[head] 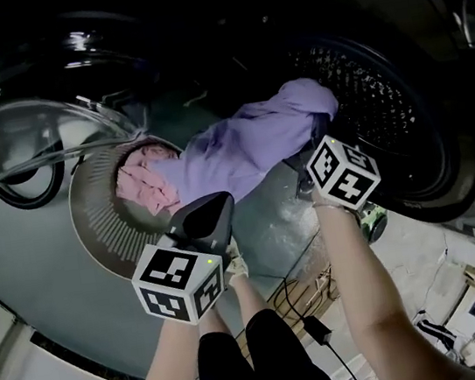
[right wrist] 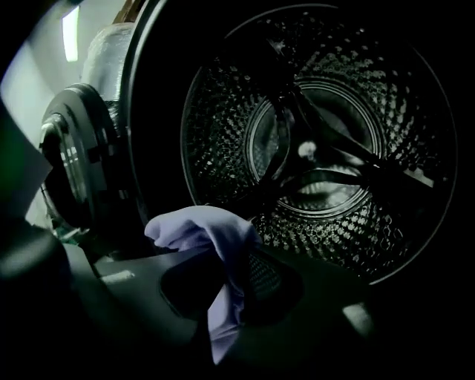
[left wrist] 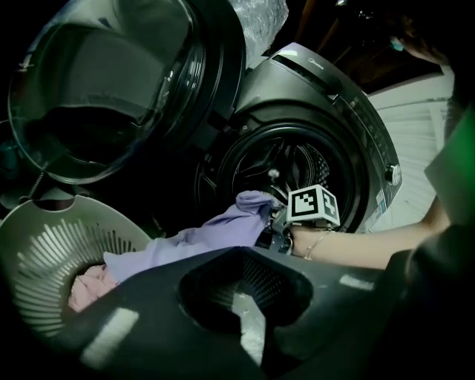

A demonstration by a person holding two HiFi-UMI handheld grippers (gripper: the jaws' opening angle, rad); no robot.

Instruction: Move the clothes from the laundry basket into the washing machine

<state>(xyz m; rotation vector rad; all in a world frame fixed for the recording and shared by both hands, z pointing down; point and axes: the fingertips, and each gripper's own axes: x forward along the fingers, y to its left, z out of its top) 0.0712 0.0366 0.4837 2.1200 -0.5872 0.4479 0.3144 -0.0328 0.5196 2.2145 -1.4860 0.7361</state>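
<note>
A lavender garment (head: 248, 143) stretches from the grey laundry basket (head: 101, 223) toward the washing machine's drum (head: 365, 95). My right gripper (head: 317, 144) is shut on its far end at the drum's mouth. In the right gripper view the cloth (right wrist: 204, 226) bunches over the closed jaws and hangs between them, with the perforated drum (right wrist: 326, 141) just ahead. A pink cloth (head: 144, 185) lies in the basket. My left gripper (head: 213, 202) hovers at the basket's near edge, shut, with nothing in it (left wrist: 237, 251). The left gripper view shows the garment (left wrist: 200, 237) and the pink cloth (left wrist: 89, 286).
The machine's round glass door (head: 25, 128) stands swung open at the left, above the basket. A black cable with a plug (head: 316, 332) lies on the floor by the person's legs. The door opening's dark rim (head: 447, 171) surrounds the drum.
</note>
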